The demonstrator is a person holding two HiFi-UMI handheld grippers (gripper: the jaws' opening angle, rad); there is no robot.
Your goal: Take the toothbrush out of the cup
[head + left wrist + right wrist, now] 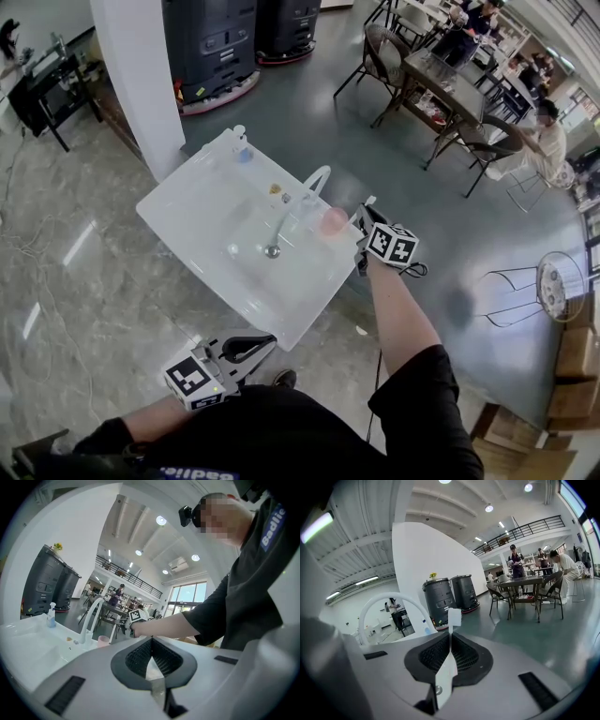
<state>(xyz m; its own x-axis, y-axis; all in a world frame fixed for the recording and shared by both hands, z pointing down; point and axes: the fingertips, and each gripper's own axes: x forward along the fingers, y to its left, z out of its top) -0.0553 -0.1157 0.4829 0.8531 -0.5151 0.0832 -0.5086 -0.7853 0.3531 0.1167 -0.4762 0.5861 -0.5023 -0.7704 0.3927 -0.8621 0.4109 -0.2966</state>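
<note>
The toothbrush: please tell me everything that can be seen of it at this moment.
The toothbrush is white and slim, plastic by its look. Its small rectangular head stands free in the air just past the jaw tips; its wider, flat handle runs back between the jaws. The right gripper is shut on it. Only the jaws touch it; bristles cannot be made out.

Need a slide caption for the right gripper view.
Right gripper shut on the white toothbrush, its head protruding, arched faucet at left.

The left gripper's point(151, 641) jaws meet, empty. Beyond, a pink cup point(103, 641) stands beside the white faucet point(87, 618) on the sink point(28, 641).
</note>
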